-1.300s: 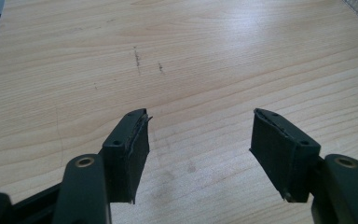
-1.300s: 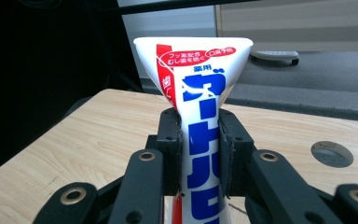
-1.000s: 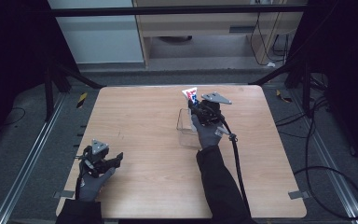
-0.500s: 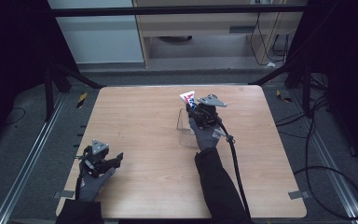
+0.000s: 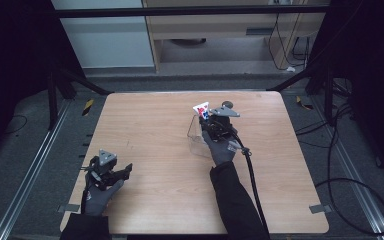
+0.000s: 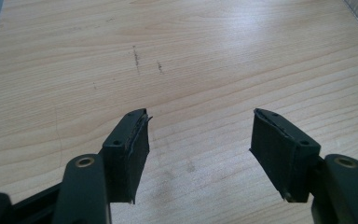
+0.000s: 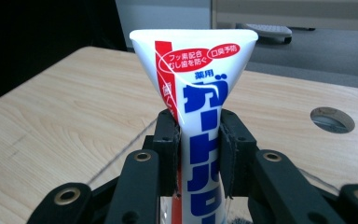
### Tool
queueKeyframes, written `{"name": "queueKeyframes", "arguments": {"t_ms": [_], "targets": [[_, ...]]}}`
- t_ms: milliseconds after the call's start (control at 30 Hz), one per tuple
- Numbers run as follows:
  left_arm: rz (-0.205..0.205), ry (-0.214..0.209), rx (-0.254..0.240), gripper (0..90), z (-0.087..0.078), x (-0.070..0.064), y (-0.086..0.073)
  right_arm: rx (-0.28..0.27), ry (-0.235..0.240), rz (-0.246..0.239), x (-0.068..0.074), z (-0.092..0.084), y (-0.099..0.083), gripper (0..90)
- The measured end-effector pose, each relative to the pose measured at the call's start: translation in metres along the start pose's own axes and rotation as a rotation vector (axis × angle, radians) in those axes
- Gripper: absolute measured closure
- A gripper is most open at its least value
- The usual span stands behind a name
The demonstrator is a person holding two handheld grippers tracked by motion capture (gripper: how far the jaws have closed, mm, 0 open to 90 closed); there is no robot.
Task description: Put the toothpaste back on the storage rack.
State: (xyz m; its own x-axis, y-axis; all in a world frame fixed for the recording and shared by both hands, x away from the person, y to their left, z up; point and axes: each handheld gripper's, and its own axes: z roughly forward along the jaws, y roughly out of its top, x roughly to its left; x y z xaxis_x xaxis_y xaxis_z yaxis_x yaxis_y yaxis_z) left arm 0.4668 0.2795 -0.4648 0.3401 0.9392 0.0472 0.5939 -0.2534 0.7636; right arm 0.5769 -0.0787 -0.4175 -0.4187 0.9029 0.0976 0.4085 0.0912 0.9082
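Over the clear box (image 5: pixel 196 136), the right tool (image 7: pixel 198 140) clamps a toothpaste tube (image 7: pixel 200 93).

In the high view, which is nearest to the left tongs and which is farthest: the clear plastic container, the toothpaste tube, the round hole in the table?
1. Clear plastic container, mid-table, to the right of the left tongs.
2. Toothpaste tube, just behind the container, held in the right tongs.
3. Round hole, near the table's far edge.
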Motion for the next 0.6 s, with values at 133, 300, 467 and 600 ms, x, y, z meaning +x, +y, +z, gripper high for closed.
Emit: {"name": "queueKeyframes", "arguments": {"t_ms": [133, 300, 467, 600], "targets": [[0.001, -0.001, 0.002, 36.3, 0.0004, -0.0001, 0.0000, 0.034, -0.001, -0.020, 0.0015, 0.0018, -0.0050, 71.0], [0.001, -0.001, 0.001, 36.3, 0.0002, -0.0003, 0.0000, 0.063, 0.001, -0.036, 0.0025, 0.0045, -0.0088, 70.0], [0.002, -0.002, 0.001, 36.3, 0.0002, -0.0004, 0.0001, 0.084, 0.000, -0.065, 0.0056, 0.0063, -0.0110, 66.8], [0.002, -0.002, 0.001, 36.3, 0.0002, -0.0004, 0.0001, 0.085, -0.001, -0.071, 0.0052, 0.0038, -0.0097, 64.0]]}}
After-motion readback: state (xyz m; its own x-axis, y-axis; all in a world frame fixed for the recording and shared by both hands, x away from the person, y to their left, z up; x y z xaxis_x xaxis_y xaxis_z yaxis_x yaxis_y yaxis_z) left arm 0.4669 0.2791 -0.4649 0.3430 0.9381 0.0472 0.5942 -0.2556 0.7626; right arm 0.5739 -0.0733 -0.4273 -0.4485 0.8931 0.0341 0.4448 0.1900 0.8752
